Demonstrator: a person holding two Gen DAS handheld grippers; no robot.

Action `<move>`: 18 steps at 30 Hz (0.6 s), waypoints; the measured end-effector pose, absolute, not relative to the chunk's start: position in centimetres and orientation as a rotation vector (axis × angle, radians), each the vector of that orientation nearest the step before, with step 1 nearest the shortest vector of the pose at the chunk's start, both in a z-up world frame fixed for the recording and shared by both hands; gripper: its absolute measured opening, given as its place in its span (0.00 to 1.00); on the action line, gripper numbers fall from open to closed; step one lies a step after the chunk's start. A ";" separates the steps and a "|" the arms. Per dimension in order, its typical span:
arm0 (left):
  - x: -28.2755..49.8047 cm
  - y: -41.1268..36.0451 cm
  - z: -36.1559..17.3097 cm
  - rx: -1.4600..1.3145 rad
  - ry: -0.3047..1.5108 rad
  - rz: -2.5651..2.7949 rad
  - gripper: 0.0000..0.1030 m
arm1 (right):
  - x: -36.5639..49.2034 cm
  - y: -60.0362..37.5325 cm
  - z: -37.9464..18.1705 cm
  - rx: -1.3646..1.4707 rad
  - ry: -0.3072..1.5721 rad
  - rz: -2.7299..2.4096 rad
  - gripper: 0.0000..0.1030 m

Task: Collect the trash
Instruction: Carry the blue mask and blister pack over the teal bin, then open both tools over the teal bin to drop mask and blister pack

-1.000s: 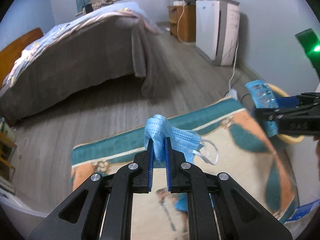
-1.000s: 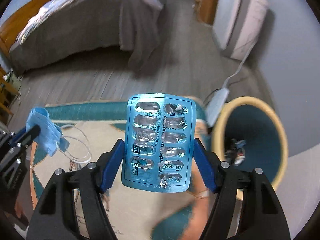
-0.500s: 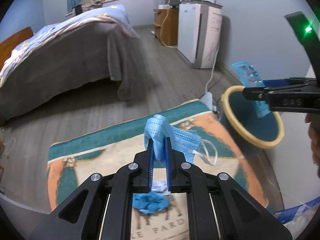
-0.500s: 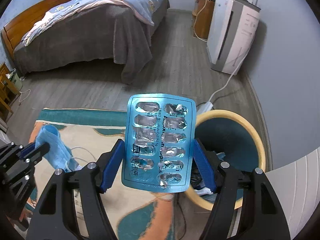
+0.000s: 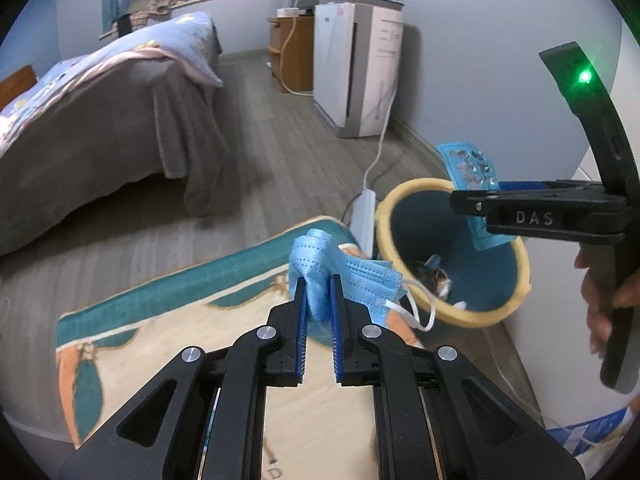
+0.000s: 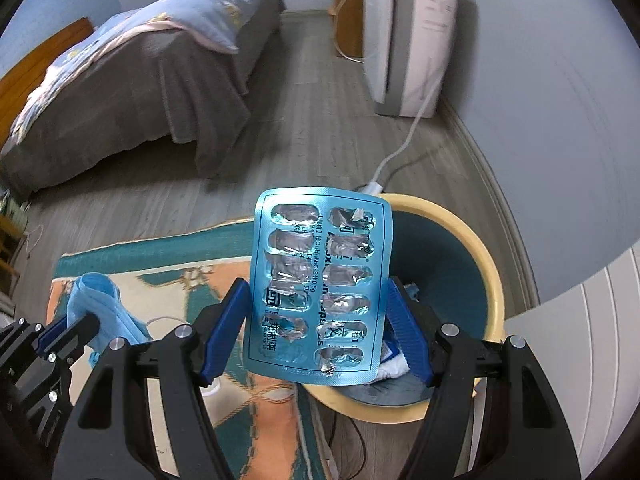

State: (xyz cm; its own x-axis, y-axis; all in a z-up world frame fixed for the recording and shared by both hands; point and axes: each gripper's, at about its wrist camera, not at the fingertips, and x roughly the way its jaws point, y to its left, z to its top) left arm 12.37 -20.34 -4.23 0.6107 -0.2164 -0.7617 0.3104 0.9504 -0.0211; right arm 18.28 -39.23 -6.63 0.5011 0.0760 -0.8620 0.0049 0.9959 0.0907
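Left tool (image 5: 319, 296) clenched on a folded blue mask (image 5: 340, 276); ear loops hang off its right side. Mask held above the far right corner of the rug (image 5: 160, 320), just short of the bin (image 5: 516, 304).

Right tool (image 6: 318, 312) grasps an emptied blister pack (image 6: 320, 288) by its long edges; long axis runs away from the tool, foil side toward the camera. Pack sits over the near left rim of the bin (image 6: 494, 280), which holds scraps of trash.

Rug lies on a grey plank floor (image 5: 280, 152). Power strip (image 5: 364, 216) and white cord just beyond the bin. Further off: bed (image 5: 100, 120) at left, white appliance (image 5: 356, 64) against the far wall.
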 end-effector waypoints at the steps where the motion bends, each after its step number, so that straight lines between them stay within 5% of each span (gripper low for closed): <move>1: 12.6 -21.0 -4.3 0.117 0.864 -0.314 0.11 | 18.3 -39.7 -6.9 0.100 1.052 0.036 0.66; 18: 16.7 -28.8 -7.3 0.237 0.954 -0.464 0.11 | 17.9 -47.2 -10.9 0.235 1.118 -0.187 0.67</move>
State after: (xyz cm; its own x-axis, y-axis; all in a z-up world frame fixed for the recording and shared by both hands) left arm 16.73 -28.77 -7.25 0.4909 -0.2754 -0.8265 0.4803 0.8771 -0.0070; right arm 17.95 -47.24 -10.92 0.4265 -0.0308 -0.9040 0.2652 0.9598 0.0924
